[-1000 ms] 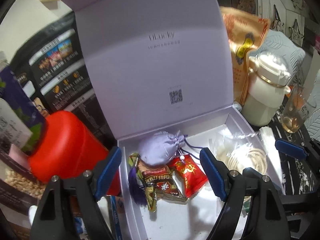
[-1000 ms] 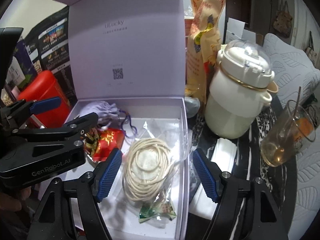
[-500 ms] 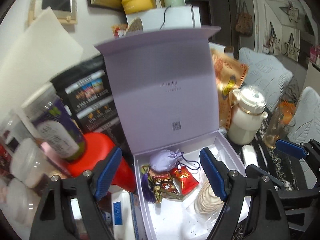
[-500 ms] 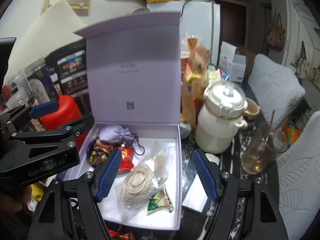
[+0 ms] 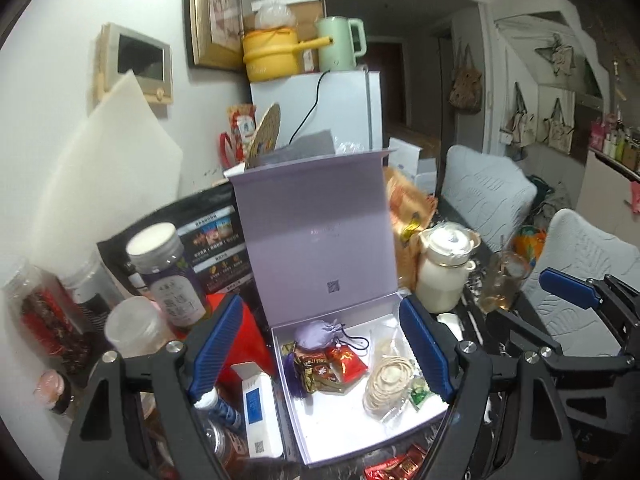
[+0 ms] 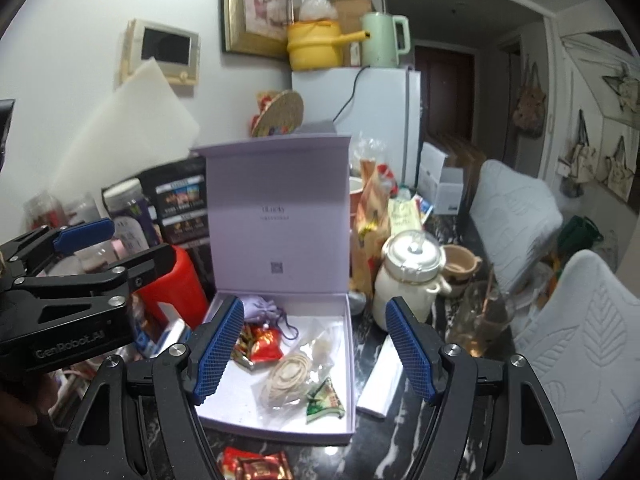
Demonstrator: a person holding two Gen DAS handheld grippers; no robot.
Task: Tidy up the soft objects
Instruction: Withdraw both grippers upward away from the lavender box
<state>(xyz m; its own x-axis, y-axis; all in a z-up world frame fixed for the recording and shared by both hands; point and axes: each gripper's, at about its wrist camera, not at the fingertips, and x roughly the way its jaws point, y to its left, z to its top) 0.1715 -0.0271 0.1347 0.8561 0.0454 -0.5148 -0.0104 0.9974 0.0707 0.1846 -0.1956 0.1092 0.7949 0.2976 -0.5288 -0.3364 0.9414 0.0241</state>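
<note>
Above one lavender box (image 6: 348, 364), lid upright, two grippers, left (image 5: 320, 354) and right (image 6: 314, 354), gape empty over one pouch (image 6: 260, 307) at its back-left corner, two red packets (image 6: 264, 344), one bagged cord coil (image 6: 286, 376), beside one white pot (image 6: 408, 280).

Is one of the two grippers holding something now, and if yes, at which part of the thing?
Nothing is held. The left gripper and the right gripper both stand open and empty above the lavender box.

Lived-in home: fridge (image 6: 376, 120) upper centre topped with yellow pot (image 6: 314, 46) and kettle (image 6: 382, 40), framed picture (image 6: 256, 4) on wall, cushioned chairs (image 6: 516, 216) right.
</note>
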